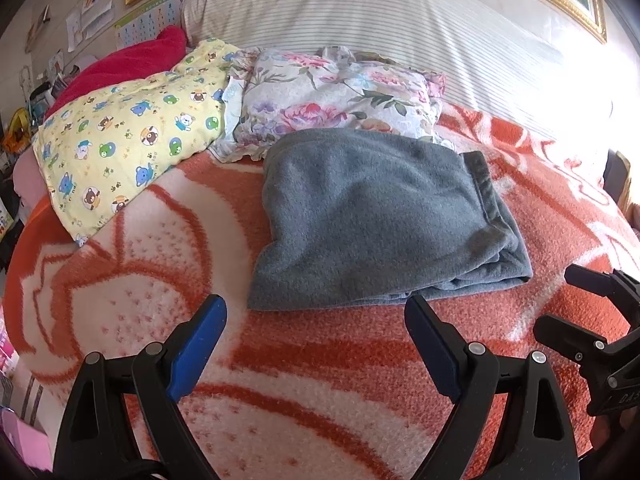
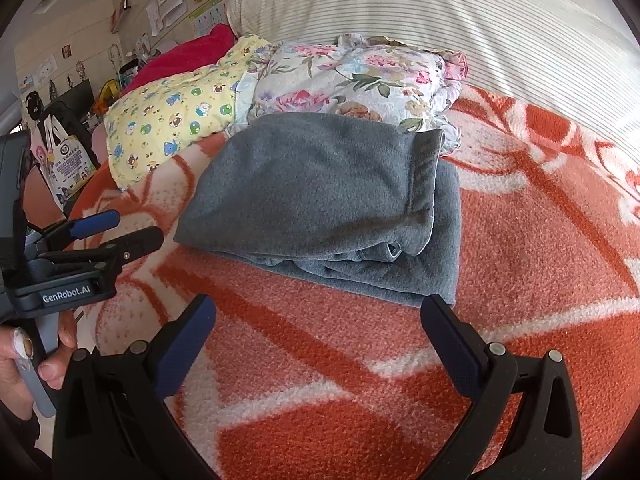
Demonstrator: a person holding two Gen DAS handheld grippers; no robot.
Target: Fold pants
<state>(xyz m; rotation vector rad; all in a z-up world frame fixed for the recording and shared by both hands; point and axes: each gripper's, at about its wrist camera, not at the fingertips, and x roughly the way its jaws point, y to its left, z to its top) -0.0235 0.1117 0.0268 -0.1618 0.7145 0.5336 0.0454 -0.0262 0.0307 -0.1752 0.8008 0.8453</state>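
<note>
The grey fleece pants (image 1: 372,216) lie folded into a thick rectangular stack on the orange and white blanket (image 1: 320,360), with the waistband on the right side. In the right wrist view the same pants (image 2: 320,200) show several stacked layers at their near edge. My left gripper (image 1: 316,312) is open, just short of the stack's near edge, nothing between its blue-padded fingers. My right gripper (image 2: 318,312) is open too, close to the stack's near right corner and empty. The left gripper (image 2: 132,228) also shows at the left of the right wrist view, held by a hand (image 2: 24,360).
A yellow cartoon-print pillow (image 1: 132,140) and a floral pillow (image 1: 332,96) lie just behind the pants. A red cushion (image 1: 128,60) sits further back left. A striped headboard cushion (image 1: 400,24) runs along the back. Bags and clutter (image 2: 64,152) stand beside the bed's left edge.
</note>
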